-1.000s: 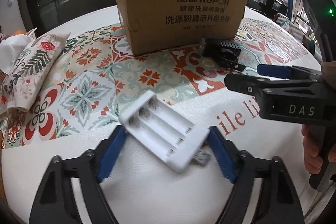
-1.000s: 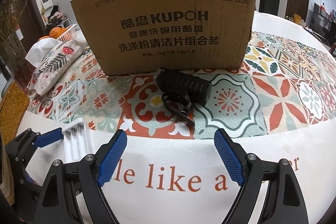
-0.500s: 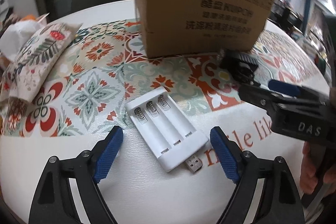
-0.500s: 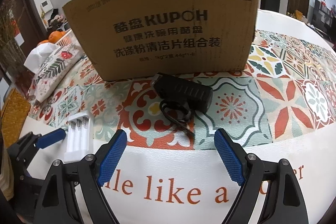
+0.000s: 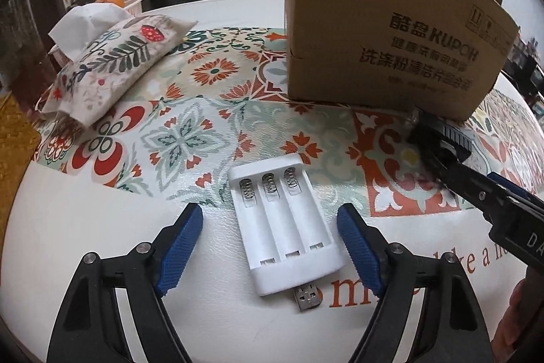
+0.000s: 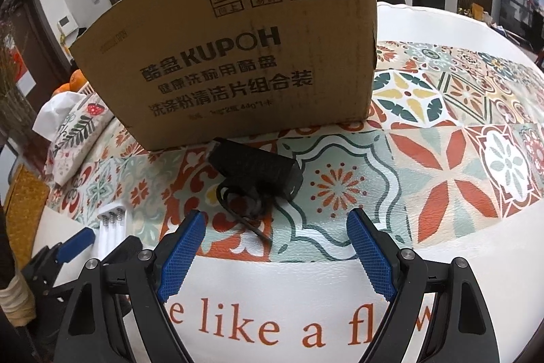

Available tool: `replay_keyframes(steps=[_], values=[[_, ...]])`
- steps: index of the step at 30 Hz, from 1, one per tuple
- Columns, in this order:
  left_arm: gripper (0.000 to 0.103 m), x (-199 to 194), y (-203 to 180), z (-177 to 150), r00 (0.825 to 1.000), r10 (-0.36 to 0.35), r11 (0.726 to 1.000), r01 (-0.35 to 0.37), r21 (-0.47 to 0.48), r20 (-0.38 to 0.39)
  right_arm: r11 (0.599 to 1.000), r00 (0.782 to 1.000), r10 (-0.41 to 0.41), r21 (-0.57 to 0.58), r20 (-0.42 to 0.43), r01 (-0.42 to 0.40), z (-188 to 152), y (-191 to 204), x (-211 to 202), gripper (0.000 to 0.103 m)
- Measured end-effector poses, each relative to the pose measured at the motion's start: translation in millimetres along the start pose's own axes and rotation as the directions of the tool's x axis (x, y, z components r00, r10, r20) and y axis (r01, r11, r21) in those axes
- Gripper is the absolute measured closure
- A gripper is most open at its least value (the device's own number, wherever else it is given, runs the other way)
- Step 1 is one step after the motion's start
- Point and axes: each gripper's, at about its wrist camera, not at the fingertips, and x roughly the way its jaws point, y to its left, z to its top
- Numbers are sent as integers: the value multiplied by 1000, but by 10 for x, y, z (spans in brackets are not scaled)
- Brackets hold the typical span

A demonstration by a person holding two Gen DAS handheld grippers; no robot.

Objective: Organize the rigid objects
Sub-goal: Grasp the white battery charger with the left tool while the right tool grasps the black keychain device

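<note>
Lying released now, white charger [image 5: 285, 227] sits between the spread left hand-held gripper [image 5: 270, 247]; right hand-held gripper [image 6: 275, 256] likewise gapes.

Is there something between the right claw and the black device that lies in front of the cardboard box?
Nothing visible is in the way. The right claw is open, and only bare patterned tablecloth lies between it and the black device. The device's own thin cord trails toward the claw. The cardboard box stands just behind the device.

Tall brown cardboard box [image 6: 238, 63] walls off the upper centre; black ribbed charger [image 6: 255, 170] lies before it; bare patterned tablecloth [image 6: 459, 165] stretches right.
</note>
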Motion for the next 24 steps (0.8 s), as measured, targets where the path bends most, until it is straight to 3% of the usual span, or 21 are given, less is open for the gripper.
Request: replay_keyframes(steps=[7, 24], values=[[52, -46, -25, 4, 1000, -8, 1000, 8, 9, 13, 1000, 1000, 14, -9, 6, -14, -4, 13, 4, 17], [54, -9, 41, 224, 988, -148, 988, 146, 48, 48, 999, 1000, -3, -35, 23, 4, 170, 136, 205, 17]])
